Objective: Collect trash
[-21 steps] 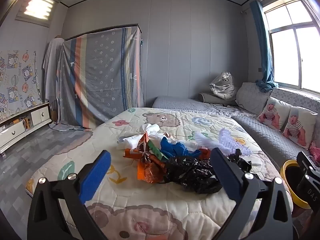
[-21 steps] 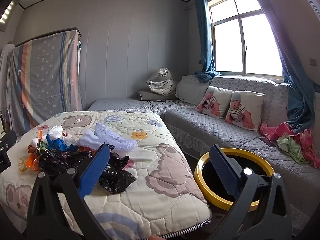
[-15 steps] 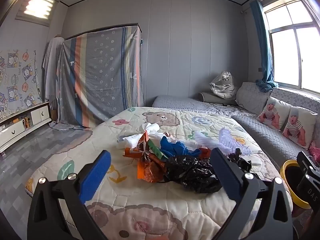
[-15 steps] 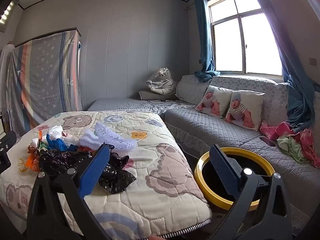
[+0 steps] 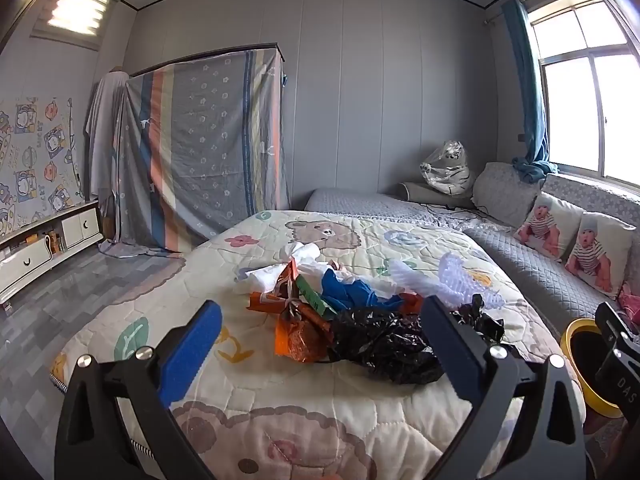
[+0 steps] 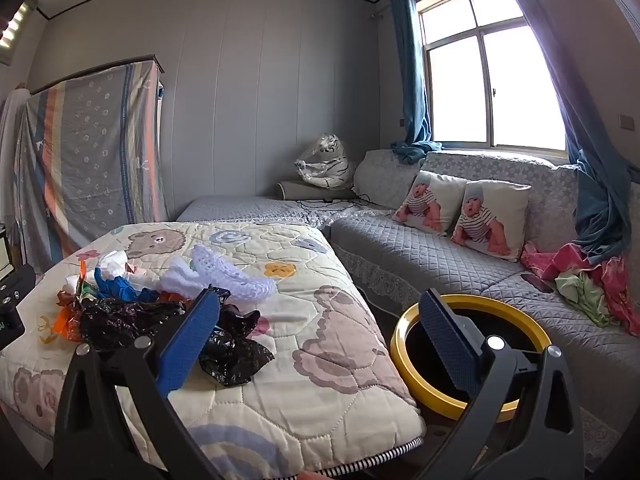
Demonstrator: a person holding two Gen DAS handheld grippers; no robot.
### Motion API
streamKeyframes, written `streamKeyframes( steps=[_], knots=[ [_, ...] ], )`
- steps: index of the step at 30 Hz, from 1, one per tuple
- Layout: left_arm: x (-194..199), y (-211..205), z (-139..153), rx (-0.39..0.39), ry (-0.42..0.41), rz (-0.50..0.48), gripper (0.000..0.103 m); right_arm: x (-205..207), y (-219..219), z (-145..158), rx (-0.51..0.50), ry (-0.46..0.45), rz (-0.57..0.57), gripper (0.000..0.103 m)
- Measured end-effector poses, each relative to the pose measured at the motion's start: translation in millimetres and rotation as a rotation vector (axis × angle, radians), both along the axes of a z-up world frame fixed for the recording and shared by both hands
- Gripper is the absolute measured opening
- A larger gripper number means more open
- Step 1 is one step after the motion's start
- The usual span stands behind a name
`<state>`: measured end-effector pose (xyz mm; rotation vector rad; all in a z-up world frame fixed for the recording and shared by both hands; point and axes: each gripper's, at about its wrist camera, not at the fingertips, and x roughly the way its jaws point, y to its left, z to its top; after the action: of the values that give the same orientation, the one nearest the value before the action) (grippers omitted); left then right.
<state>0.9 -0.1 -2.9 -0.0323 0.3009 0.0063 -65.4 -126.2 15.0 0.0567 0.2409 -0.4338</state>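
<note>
Here my left gripper [image 5: 320, 344] and right gripper [image 6: 320, 330] both hang with jaws released, grasping nothing. The trash pile [image 5: 352, 312], black bag, orange wrappers, blue and white scraps, lies mid-frame on the quilted bed [image 5: 280, 396], nothing blocking it. "DAS" reads on the device at the left view's right edge. Only the right view shows the whole yellow-rimmed bin [image 6: 404, 344], lower right, beside the grey sofa [image 6: 400, 256].

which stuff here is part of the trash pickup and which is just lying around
Part of the job:
- black plastic bag
- orange wrappers
- blue scrap
- white paper
- white netting
- yellow-rimmed bin

Just lying around:
- baby-print pillows
- pink and green clothes
- toy tiger
- phone
</note>
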Motion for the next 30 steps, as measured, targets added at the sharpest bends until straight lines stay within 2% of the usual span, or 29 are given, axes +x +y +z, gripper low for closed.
streamKeyframes(
  steps=[30],
  knots=[
    [1.4,3.0,-6.5,0.0,0.008,0.0,0.096,0.0,0.5,0.1,0.01,0.004,0.003,0.096]
  ],
)
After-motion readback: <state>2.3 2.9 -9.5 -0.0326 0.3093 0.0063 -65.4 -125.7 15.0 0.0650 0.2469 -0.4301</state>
